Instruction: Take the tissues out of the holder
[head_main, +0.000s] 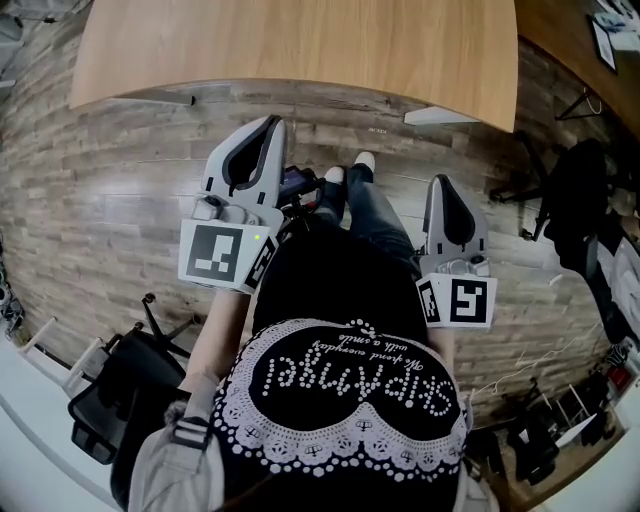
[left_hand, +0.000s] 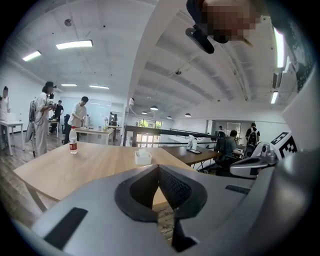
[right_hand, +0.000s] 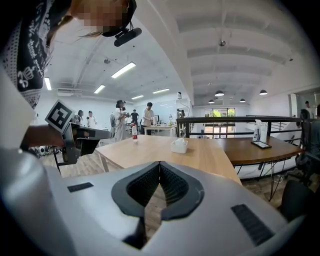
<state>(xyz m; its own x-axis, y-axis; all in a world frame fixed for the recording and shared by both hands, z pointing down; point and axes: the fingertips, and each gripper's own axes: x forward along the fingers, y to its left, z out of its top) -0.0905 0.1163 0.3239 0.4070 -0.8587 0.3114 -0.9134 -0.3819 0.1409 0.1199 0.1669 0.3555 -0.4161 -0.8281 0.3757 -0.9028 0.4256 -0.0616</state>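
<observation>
A small white tissue holder (left_hand: 143, 157) with tissue showing at its top stands on a light wooden table (left_hand: 95, 167), well ahead of both grippers. It also shows in the right gripper view as the tissue holder (right_hand: 179, 145). My left gripper (left_hand: 158, 166) is shut, its tips meeting with nothing between them. My right gripper (right_hand: 159, 163) is likewise shut and empty. In the head view the left gripper (head_main: 272, 124) and right gripper (head_main: 440, 182) are held out over the floor, short of the table (head_main: 300, 50). The holder is out of the head view.
A water bottle (left_hand: 73, 140) stands on the table left of the holder. A darker table (right_hand: 255, 150) with items lies to the right. Several people stand at desks far behind. Black office chairs (head_main: 120, 385) and cables sit on the plank floor around me.
</observation>
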